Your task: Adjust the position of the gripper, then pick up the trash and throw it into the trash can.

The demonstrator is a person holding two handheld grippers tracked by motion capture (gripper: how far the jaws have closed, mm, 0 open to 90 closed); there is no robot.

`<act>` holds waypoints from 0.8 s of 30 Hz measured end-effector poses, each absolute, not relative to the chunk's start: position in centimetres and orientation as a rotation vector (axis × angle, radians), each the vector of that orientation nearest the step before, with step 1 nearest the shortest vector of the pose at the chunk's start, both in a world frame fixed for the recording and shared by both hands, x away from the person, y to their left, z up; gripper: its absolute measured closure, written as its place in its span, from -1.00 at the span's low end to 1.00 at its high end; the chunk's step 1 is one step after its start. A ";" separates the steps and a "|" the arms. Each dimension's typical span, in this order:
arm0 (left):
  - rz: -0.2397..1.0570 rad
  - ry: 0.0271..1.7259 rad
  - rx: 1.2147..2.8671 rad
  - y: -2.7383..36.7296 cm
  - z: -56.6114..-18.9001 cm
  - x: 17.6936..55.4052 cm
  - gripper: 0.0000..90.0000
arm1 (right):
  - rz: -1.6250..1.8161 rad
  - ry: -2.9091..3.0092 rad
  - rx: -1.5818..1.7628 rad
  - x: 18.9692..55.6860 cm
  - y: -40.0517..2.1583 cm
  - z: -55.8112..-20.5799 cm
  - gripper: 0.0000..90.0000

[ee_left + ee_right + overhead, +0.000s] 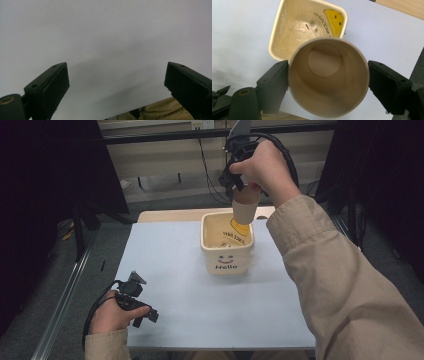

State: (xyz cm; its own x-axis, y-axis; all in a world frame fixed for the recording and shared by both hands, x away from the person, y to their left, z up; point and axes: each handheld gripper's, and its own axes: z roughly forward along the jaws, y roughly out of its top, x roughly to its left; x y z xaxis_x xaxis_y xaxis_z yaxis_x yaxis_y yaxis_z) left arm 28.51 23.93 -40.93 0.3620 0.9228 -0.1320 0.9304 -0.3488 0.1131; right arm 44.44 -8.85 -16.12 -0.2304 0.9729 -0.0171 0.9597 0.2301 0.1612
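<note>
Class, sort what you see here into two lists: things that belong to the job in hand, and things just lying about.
Part of the job:
- paper cup, clamped in the right gripper
- cream "Hello" bin, directly below the cup

Just there:
- left gripper, open, resting idle on the table
- blue-grey table cover
- clear wrapper inside the bin

Brown paper cup point(328, 80) (empty, mouth up) upright above the cream bin point(227, 261); bin upright on table.
</note>
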 end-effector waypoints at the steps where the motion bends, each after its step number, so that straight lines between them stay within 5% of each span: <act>1: -0.051 1.681 2.450 23.9 -41.0 28.5 -0.88 | 0.174 2.373 1.871 44.5 -8.8 -16.2 -0.56; 24: -0.047 1.670 2.452 24.0 -40.7 28.4 -0.88 | 0.158 2.424 1.847 45.1 -7.0 -19.0 -0.56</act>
State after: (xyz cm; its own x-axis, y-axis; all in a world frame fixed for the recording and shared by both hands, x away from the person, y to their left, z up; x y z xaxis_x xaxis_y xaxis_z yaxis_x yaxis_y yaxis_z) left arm 28.44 23.99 -40.68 0.3704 0.9206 -0.1235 0.9261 -0.3558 0.1258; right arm 45.13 -7.03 -18.99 -0.2647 0.9643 -0.0087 0.9550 0.2634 0.1365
